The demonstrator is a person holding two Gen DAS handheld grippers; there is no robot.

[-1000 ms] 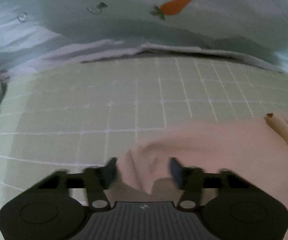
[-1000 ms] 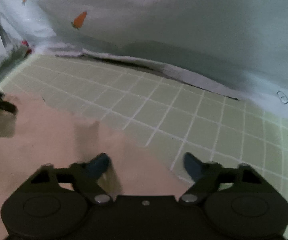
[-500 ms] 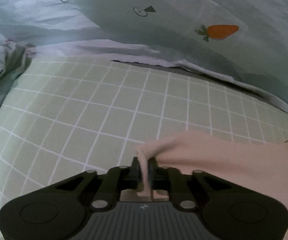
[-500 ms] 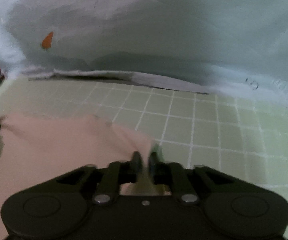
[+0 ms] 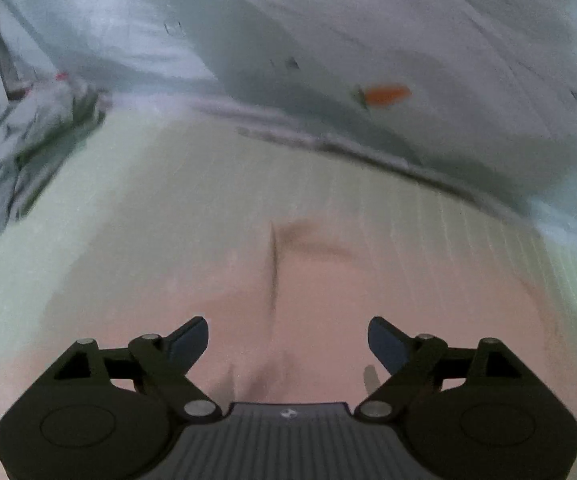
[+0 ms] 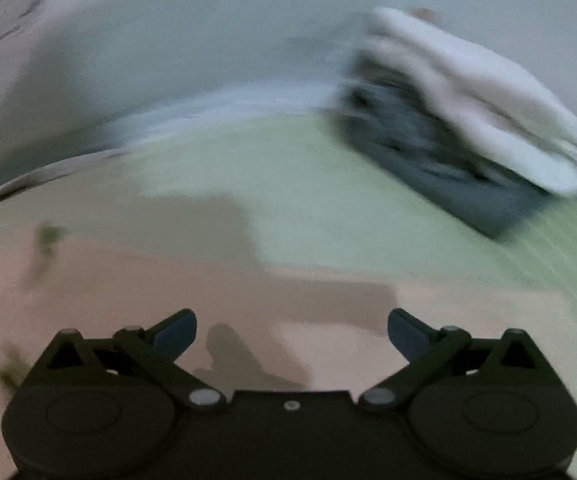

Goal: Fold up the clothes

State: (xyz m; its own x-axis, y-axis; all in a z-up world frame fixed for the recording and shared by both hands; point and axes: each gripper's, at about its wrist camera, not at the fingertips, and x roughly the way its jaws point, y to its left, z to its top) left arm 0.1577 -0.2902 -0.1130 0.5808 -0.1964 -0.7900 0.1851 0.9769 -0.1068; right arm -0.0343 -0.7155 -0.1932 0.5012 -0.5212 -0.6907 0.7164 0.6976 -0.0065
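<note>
A pale pink garment (image 5: 288, 292) lies flat on the green grid mat (image 5: 148, 184), with a dark crease running down its middle. My left gripper (image 5: 288, 340) is open and empty just above the pink cloth. In the right wrist view the same pink garment (image 6: 128, 292) fills the lower frame. My right gripper (image 6: 292, 330) is open and empty over it. Both views are motion blurred.
A pale blue sheet with carrot prints (image 5: 384, 95) rises behind the mat. A crumpled grey-white cloth (image 5: 4, 160) lies at the left edge. A stack of folded clothes (image 6: 460, 120), dark grey under white, sits at the mat's far right.
Both grippers were shut on the pink cloth's edge half a second ago. Both have now opened and let go, and the cloth lies flat. Both cameras have swung.
</note>
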